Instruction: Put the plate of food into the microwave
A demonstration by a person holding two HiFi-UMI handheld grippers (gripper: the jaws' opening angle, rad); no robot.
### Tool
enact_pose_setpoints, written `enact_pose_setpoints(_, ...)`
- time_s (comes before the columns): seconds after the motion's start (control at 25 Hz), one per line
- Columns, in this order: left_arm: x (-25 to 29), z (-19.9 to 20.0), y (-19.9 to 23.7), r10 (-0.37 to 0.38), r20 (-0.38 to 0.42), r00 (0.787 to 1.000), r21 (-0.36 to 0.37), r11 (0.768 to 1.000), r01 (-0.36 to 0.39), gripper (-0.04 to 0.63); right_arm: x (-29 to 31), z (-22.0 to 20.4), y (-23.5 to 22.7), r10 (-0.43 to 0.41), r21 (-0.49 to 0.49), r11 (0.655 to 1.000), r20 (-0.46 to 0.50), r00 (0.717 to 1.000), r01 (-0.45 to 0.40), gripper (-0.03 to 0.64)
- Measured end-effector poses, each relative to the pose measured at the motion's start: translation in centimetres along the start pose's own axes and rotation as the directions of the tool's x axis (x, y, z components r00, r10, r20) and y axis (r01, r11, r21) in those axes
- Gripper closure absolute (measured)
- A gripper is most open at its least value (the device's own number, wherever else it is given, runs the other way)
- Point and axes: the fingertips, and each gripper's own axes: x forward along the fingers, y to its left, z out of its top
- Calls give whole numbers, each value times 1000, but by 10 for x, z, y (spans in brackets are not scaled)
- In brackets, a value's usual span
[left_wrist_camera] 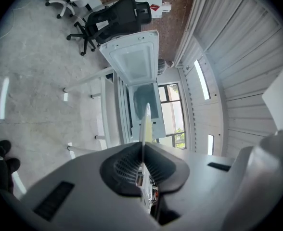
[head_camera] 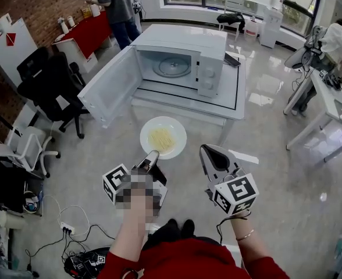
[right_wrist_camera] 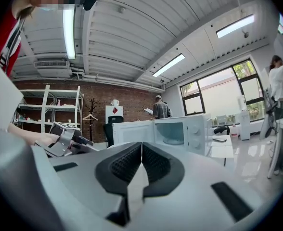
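1. The plate (head_camera: 163,137) of food is held level and face up in the air, just short of the open microwave (head_camera: 177,60) on the counter (head_camera: 232,100).
2. The left gripper (head_camera: 152,156), arm reaching forward, is clamped on the plate's near rim. The right gripper (head_camera: 209,153) is held beside it, jaws together and empty.
3. Only the left gripper view shows the plate edge-on, pointing at the microwave.
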Motion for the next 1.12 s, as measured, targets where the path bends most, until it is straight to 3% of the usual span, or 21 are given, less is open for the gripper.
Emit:
enact_pose_setpoints(0.52,62,42,0,-8,-2,1000,13,1000,8,575,64,2,-30,-45,21,999,-14,999,46,601)
enact_pose_setpoints(0.84,132,104,10,-19,-91,996,-1,1000,19,575,151,1,-53,-135,54,989,-10,991,136,601)
enact_pose_setpoints(1.12,191,146,7,-34,-215,976,-22,999,30,575,221,6,-78,-244,61,967,-48,969,247,601)
